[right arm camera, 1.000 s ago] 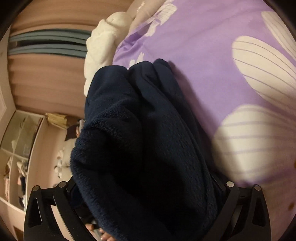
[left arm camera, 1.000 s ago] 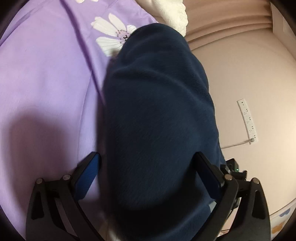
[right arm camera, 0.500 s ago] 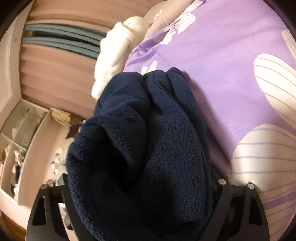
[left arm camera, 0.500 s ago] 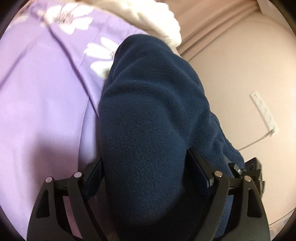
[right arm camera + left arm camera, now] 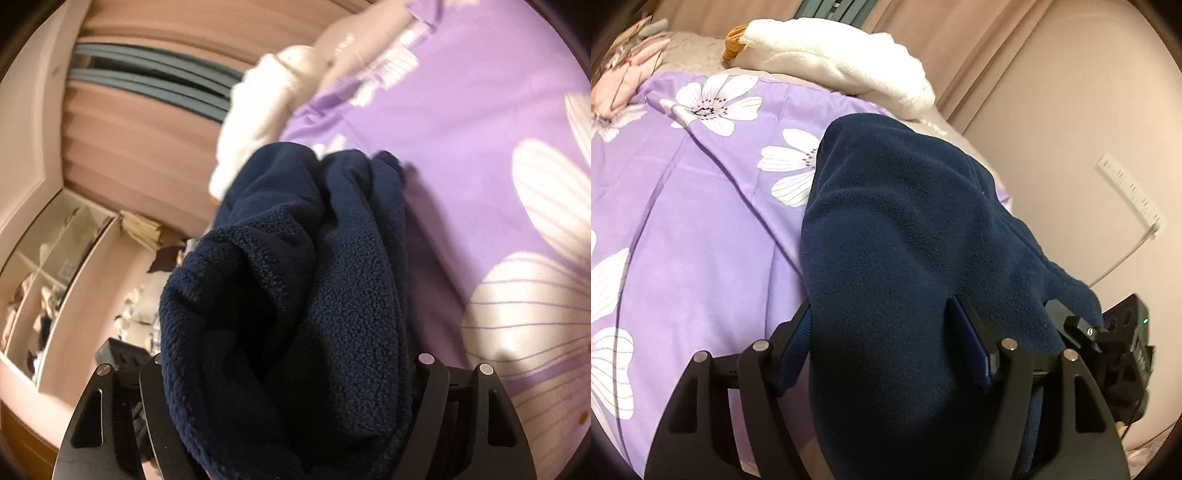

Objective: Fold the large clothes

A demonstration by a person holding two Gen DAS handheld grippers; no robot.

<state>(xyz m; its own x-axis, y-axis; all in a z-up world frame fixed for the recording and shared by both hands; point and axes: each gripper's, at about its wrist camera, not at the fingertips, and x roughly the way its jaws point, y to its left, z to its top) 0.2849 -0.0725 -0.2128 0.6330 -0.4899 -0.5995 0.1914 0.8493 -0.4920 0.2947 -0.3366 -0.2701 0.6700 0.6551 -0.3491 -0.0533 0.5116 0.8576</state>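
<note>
A dark navy fleece garment [image 5: 908, 236] hangs bunched over a purple bedspread with white flowers [image 5: 683, 229]. My left gripper [image 5: 886, 332] is shut on a thick fold of it; the blue pads press the fleece from both sides. In the right wrist view the same fleece [image 5: 295, 295] fills the middle of the frame. My right gripper [image 5: 291, 373] is shut on another thick bunch of it, and the cloth hides its fingertips. The other gripper's black body [image 5: 1123, 354] shows at the lower right of the left wrist view.
A white fluffy blanket [image 5: 849, 74] lies at the bed's far end. Pink curtains [image 5: 140, 147] and a beige wall with a white power strip [image 5: 1130, 195] stand beyond. An open shelf unit [image 5: 48, 273] with clutter is at the left.
Both grippers have lifted and tilted up with the fleece. More of the bed's far end, the white blanket and the curtains have come into view. The left jaws have closed tighter on the fold.
</note>
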